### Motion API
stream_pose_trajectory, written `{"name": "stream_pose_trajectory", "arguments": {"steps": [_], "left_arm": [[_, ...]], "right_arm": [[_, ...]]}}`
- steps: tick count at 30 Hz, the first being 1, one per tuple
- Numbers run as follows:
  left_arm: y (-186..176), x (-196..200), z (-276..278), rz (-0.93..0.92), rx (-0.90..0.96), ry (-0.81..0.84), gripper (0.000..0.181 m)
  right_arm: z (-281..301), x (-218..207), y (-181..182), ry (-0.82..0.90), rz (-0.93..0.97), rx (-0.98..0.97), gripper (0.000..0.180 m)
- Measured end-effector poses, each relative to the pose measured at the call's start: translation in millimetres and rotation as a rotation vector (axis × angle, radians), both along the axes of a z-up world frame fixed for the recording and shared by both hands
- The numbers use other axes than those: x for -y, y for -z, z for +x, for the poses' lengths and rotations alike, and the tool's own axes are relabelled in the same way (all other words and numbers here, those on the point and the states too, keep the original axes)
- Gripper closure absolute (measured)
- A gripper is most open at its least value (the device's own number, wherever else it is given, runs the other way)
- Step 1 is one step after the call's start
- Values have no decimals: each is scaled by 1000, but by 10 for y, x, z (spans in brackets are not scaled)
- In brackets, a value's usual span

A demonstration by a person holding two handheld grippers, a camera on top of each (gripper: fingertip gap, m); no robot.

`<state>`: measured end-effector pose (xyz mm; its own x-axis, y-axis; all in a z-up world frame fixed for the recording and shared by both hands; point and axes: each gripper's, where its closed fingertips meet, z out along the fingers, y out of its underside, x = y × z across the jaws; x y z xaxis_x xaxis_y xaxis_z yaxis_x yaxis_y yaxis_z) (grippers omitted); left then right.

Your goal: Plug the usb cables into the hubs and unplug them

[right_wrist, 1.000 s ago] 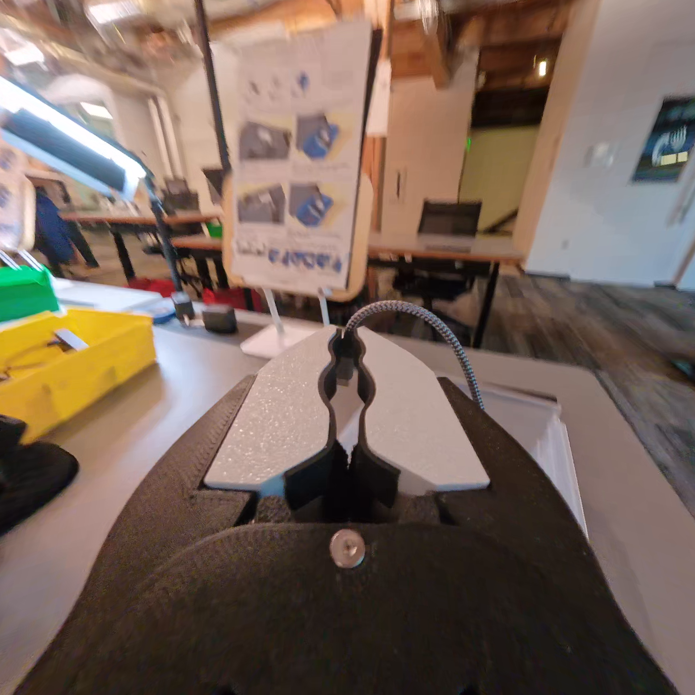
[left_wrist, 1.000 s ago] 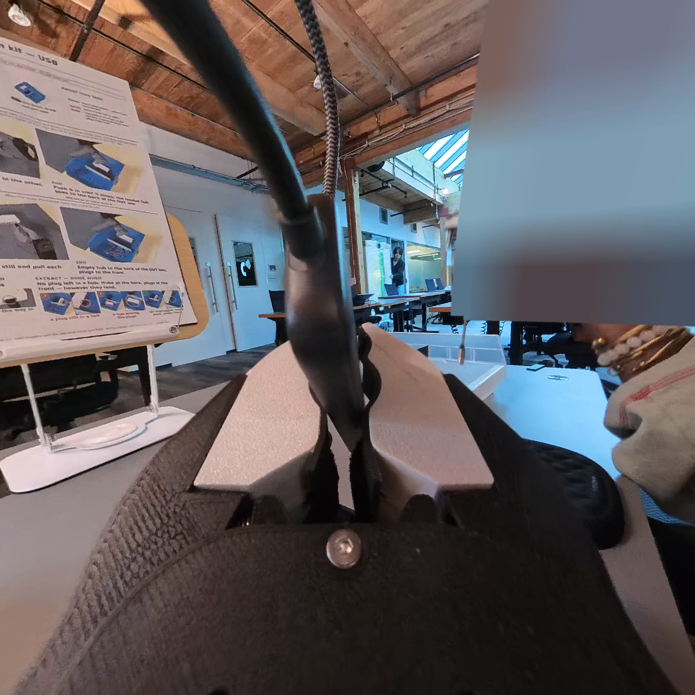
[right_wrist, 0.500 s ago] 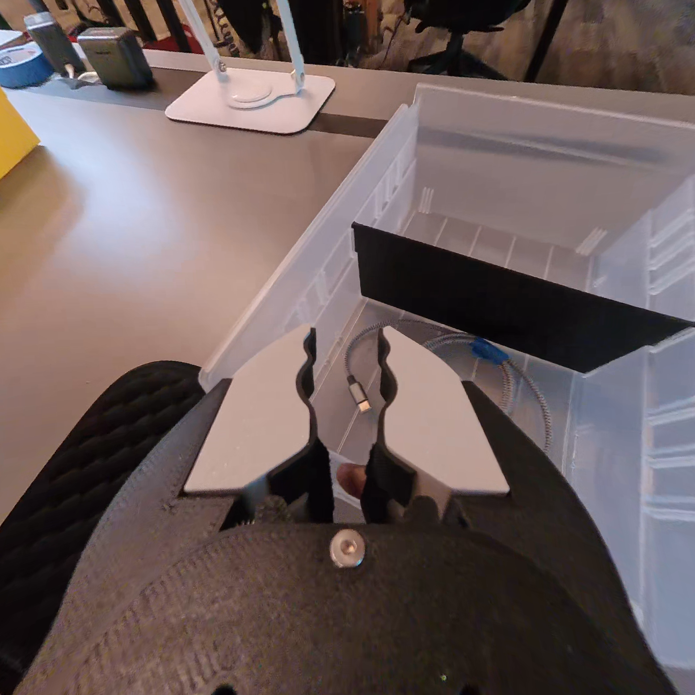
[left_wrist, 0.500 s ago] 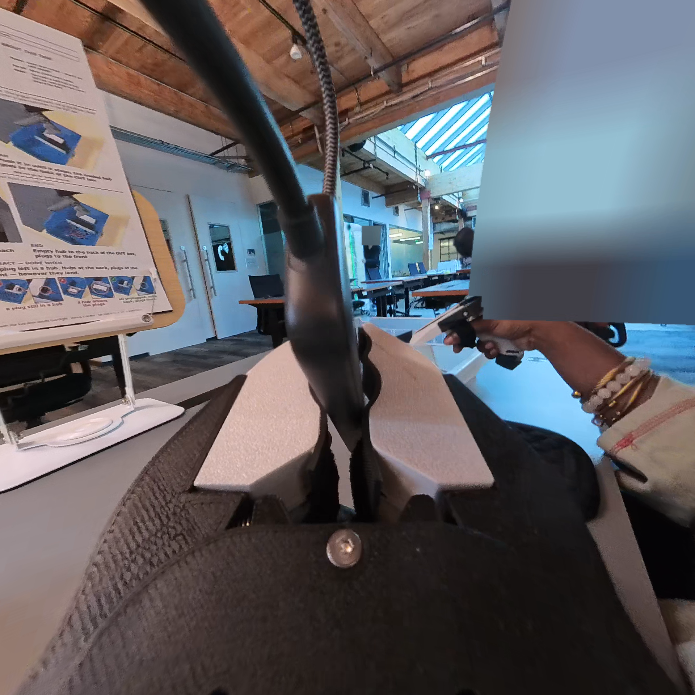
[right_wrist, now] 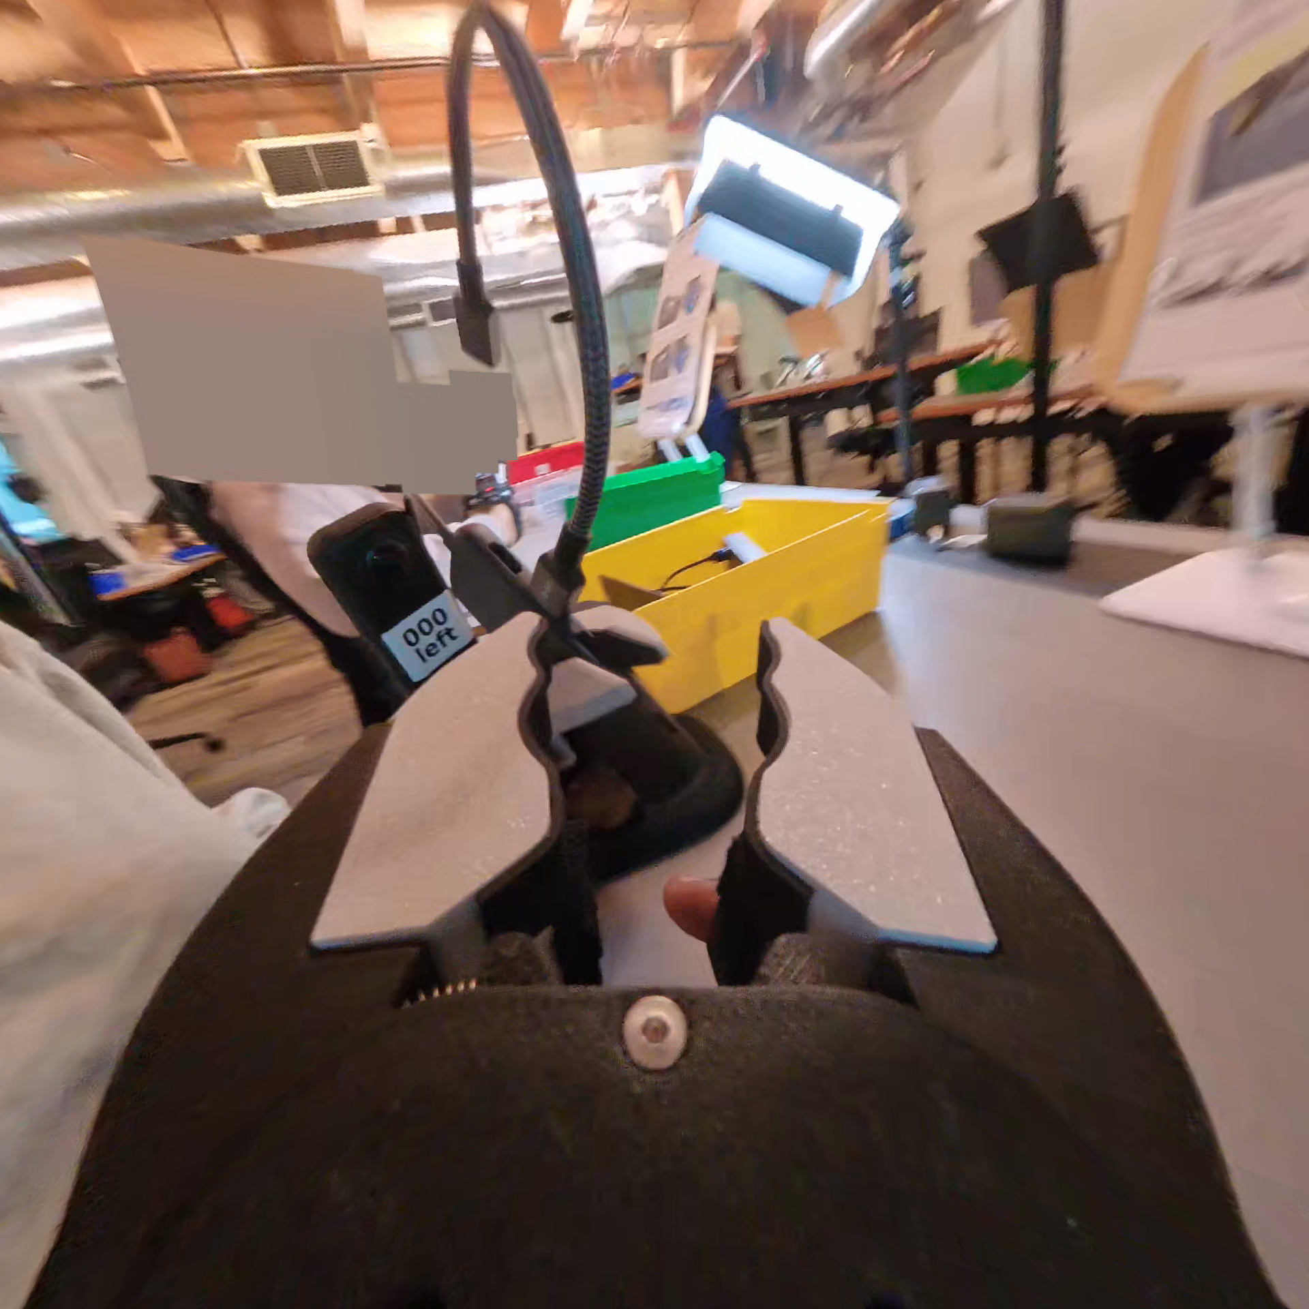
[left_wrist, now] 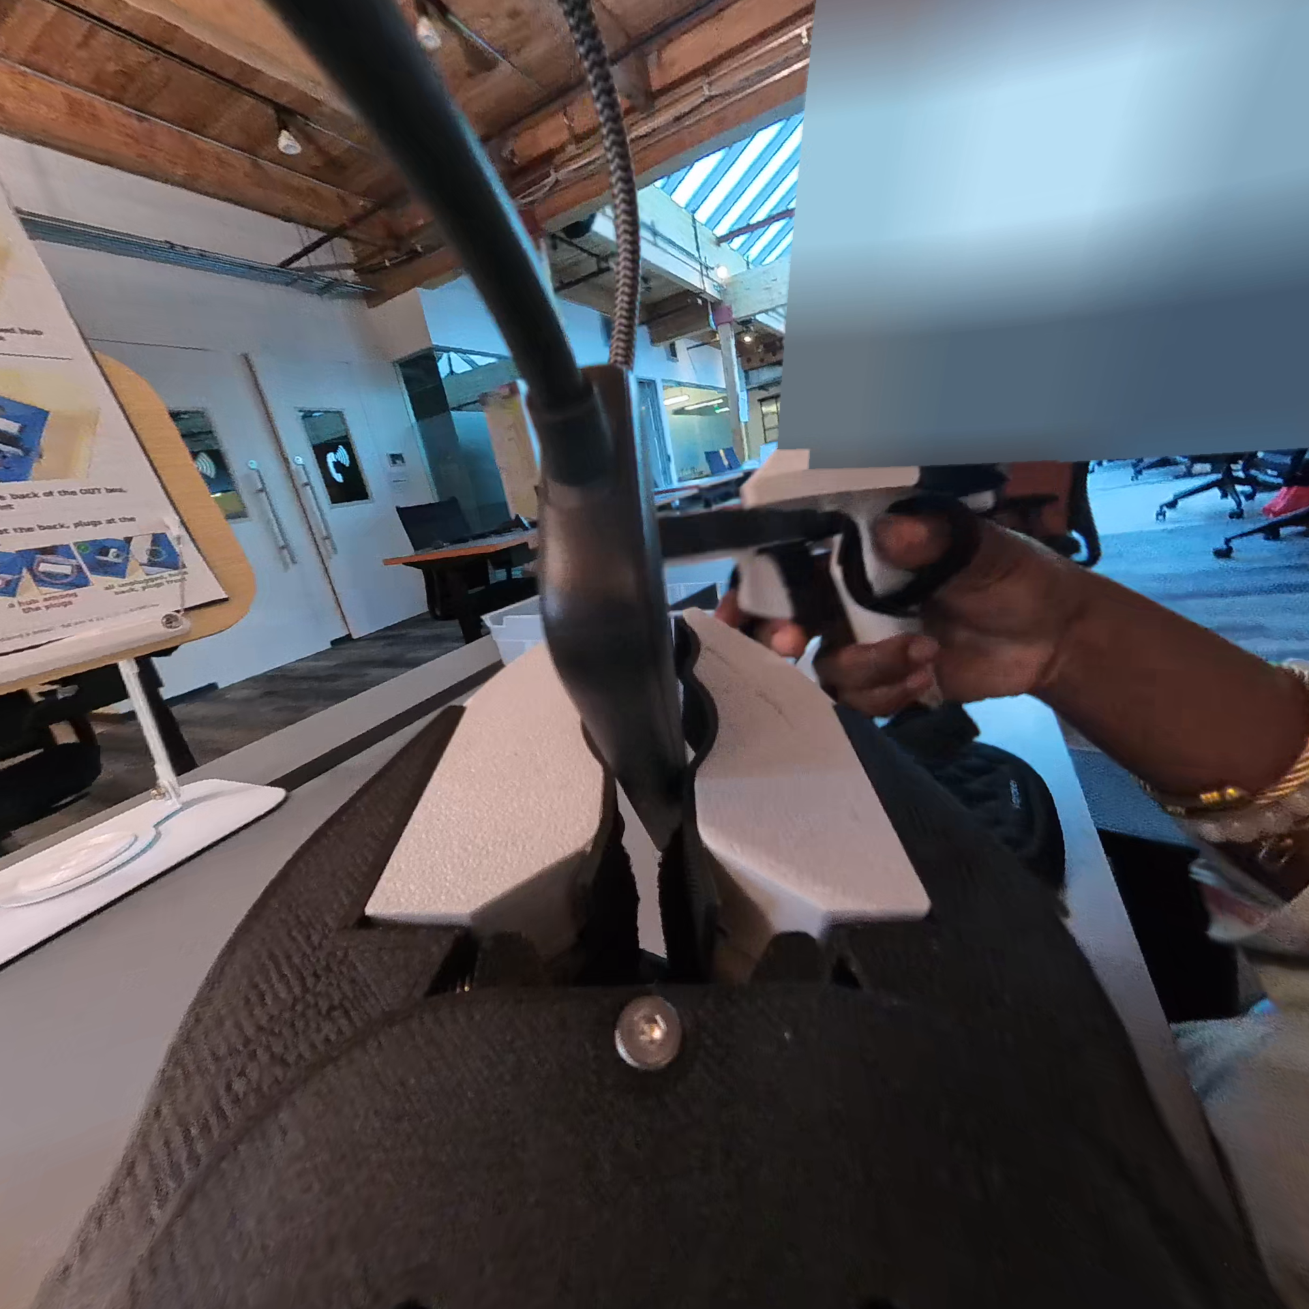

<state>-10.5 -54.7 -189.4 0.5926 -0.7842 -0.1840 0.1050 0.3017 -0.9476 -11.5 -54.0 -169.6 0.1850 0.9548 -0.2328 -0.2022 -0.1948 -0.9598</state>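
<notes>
While the left gripper point(left_wrist: 680, 680) keeps its jaws pinched on a dark hub point(left_wrist: 609, 602) held upright above the grey table point(left_wrist: 92, 1006), the right gripper point(right_wrist: 648, 637) stands with its jaws spread and nothing between them.

**Progress.** A braided cable point(left_wrist: 623, 234) runs up from the hub's top edge, beside the hub's own thick black lead point(left_wrist: 453, 177); whether its plug is fully seated cannot be told. As a judgement, at least one cable is yet to be pulled out, and the empty right gripper, aimed at the hub, appears placed to take hold of it — the number of cables already handled cannot be read from these views.

**Left wrist view only.** The person's right hand point(left_wrist: 992, 623) grips the handle of the right gripper just right of the hub. A clear bin point(left_wrist: 517, 623) shows beyond the fingers, and an instruction board point(left_wrist: 85, 496) stands on a white foot at far left.

**Right wrist view only.** The black lead arches overhead and ends in a free black plug point(right_wrist: 476, 319) that hangs in the air, connected to nothing. The left gripper's camera point(right_wrist: 386, 574) faces this way. Beyond it — on the far left of the table — lie a yellow bin point(right_wrist: 765, 602) holding a small device and cable, and a green bin point(right_wrist: 652, 489) farther off.
</notes>
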Motion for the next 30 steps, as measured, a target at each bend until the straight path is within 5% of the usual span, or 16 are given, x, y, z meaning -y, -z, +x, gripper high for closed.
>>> {"name": "stream_pose_trajectory", "arguments": {"steps": [3, 6, 16, 21, 29, 30], "left_arm": [[73, 36, 92, 4, -67, 26, 168], [136, 4, 114, -53, -83, 33, 168], [149, 101, 183, -153, -19, 197, 157], [90, 117, 141, -199, 46, 256, 166], [17, -87, -43, 216, -168, -275, 168], [34, -89, -32, 246, -207, -308, 168]], "right_arm": [[-306, 93, 84, -60, -22, -22, 130], [-313, 176, -8, -76, 44, -107, 162], [-258, 161, 24, -184, -66, -188, 169], [-242, 154, 24, -204, -102, -202, 168], [-332, 79, -72, -58, -177, -261, 142], [-360, 92, -65, -49, -165, -249, 150]]}}
